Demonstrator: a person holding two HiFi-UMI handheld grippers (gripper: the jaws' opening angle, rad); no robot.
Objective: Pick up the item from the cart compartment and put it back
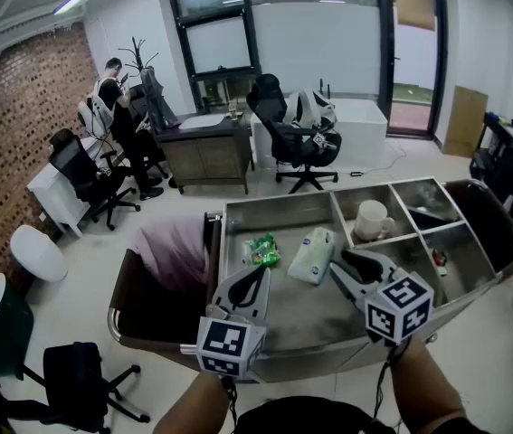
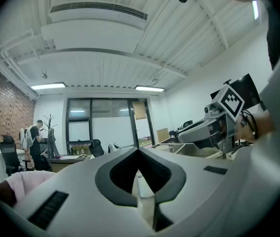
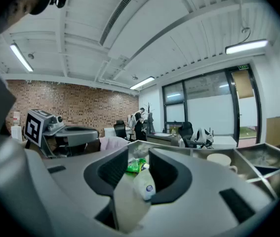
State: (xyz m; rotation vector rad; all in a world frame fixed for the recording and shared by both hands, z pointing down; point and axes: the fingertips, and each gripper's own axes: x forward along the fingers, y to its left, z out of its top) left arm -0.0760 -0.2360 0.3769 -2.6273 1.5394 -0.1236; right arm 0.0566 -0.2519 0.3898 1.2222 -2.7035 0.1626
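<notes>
A steel cart stands below me with several compartments. In its big compartment lie a pale wipes pack and a green packet. My right gripper hovers at the pack's right edge. In the right gripper view its jaws stand a little apart, and the pack shows in the gap, resting on the cart floor with the green packet beyond it. My left gripper hangs over the compartment's near side, just short of the green packet. Its tips meet with nothing between them.
A white mug sits in a smaller compartment at the back right. A bin with a pink liner hangs on the cart's left end. Office chairs, desks and a person stand farther back by the brick wall.
</notes>
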